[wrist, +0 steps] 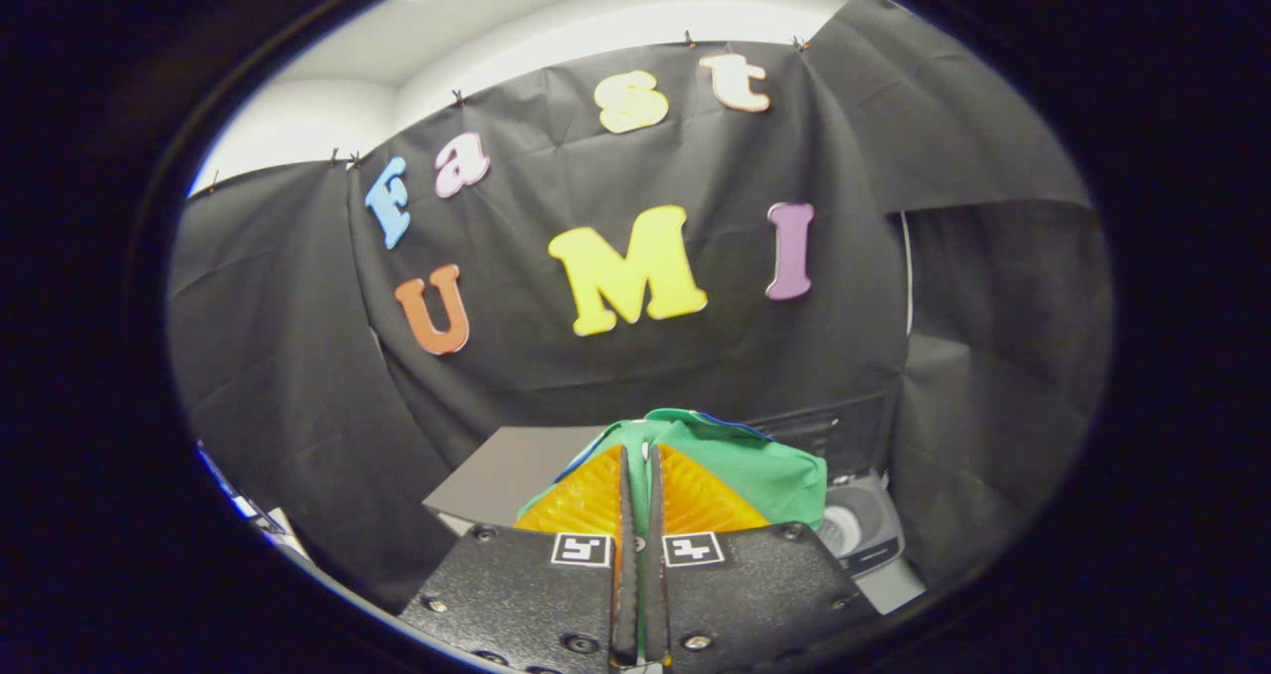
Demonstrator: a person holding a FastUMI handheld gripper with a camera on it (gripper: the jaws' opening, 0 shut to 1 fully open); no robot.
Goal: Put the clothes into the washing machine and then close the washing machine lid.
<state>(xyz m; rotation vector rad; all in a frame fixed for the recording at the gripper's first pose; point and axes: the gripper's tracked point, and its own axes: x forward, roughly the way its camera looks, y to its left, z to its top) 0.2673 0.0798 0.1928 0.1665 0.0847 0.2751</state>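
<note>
- We judge this to be the carrying step: the green garment (pixel 770 471) is held up in the air on its way to the washing machine (pixel 862 527), not yet inside it.
- Our gripper (pixel 636 475) has its 2 fingers drawn nearly together, with a thin strip of the green cloth showing in the slit between them, so we read it as clamped on the garment.
- The garment bunches around and just beyond the fingertips, spilling mostly to their right; a blue edge shows along its top.
- The washing machine sits below and to the right of the fingers, partly hidden behind the cloth. We see a pale round opening in its top, so its lid seems open, though the lid itself we cannot make out.
- A grey tabletop (pixel 506 471) lies to the left, behind the fingers.
- Next, we think, the move calls for swinging right and down until the cloth hangs over the opening, then parting the fingers.
- 1 risk: loose folds may drape over the machine's rim and block the lid.
</note>
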